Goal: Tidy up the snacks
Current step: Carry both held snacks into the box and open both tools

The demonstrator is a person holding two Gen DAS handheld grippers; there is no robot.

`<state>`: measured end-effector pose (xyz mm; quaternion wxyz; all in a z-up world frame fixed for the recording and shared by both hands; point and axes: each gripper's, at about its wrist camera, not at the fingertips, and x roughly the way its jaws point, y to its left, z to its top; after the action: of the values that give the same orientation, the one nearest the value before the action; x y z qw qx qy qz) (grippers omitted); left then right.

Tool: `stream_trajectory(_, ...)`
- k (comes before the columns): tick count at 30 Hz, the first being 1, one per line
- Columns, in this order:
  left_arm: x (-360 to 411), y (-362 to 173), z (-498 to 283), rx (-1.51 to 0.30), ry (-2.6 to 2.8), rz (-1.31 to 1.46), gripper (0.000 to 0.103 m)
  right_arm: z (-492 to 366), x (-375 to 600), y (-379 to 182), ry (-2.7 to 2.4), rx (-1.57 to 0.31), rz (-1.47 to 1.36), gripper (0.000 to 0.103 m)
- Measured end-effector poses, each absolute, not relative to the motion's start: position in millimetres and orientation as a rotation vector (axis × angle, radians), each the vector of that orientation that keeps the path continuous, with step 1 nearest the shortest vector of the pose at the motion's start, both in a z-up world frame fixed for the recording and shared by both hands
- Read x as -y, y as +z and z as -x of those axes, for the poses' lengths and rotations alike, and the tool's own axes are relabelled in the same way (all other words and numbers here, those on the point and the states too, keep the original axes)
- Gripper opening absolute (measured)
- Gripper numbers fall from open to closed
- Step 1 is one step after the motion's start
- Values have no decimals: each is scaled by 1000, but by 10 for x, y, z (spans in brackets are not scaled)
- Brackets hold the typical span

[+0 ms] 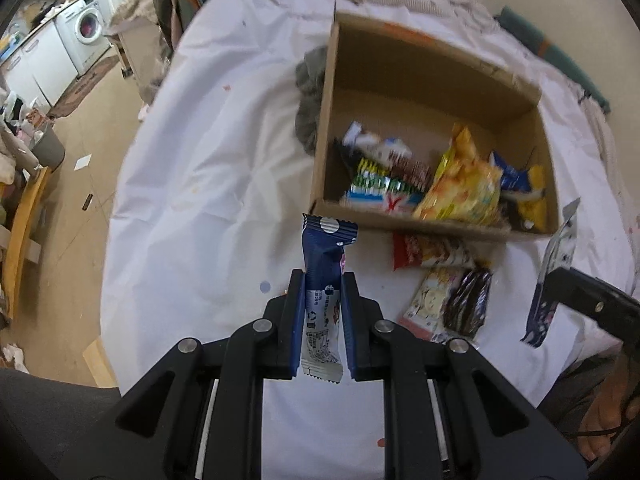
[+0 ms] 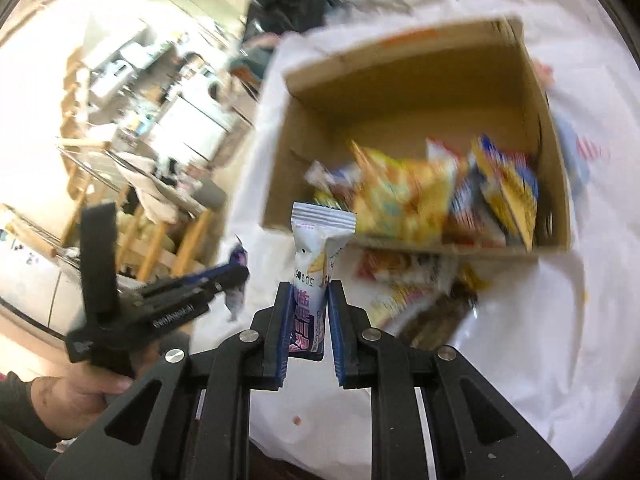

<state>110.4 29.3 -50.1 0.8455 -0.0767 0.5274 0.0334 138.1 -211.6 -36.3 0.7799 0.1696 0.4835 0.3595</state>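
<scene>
Cloth, white and creased (image 1: 208,152), covers the one surface under both my tongs. One cardboard box (image 1: 436,76) stands open on it, ahead of my left tongs (image 1: 323,276) and a little to their right, straight ahead of my right tongs (image 2: 309,284). Snack packets lie heaped inside against its near wall; the blur keeps me from counting them, though one big yellow bag (image 1: 464,184) stands out. Three more packets lie on the cloth just this side of the box, between it and my tongs: a red one (image 1: 428,250), a pale one (image 1: 428,300) and a dark brown one (image 1: 468,304), the last two touching. My left tongs are clamped on one dark blue snack bar (image 1: 326,252), which sticks out past the fingertips toward the box's near corner. My right tongs are pinched on one white snack bar (image 2: 316,248), upright, its crimped top in line with the box's near wall.
</scene>
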Motion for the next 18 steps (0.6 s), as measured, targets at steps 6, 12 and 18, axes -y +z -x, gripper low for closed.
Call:
stream_trajectory(6, -345, -115, -1217, -1012, 77, 165, 14, -1522, 2352, -127, 720, -946, -417, 18)
stream_trajectory(12, -300, 122, -1487, -959, 62, 143, 14, -1706, 2712, 18, 494, -859, -412, 18)
stream_trajectory(18, -189, 126, -1700, -961, 33, 120, 14, -1932, 2953, -2, 364, -862, -412, 18)
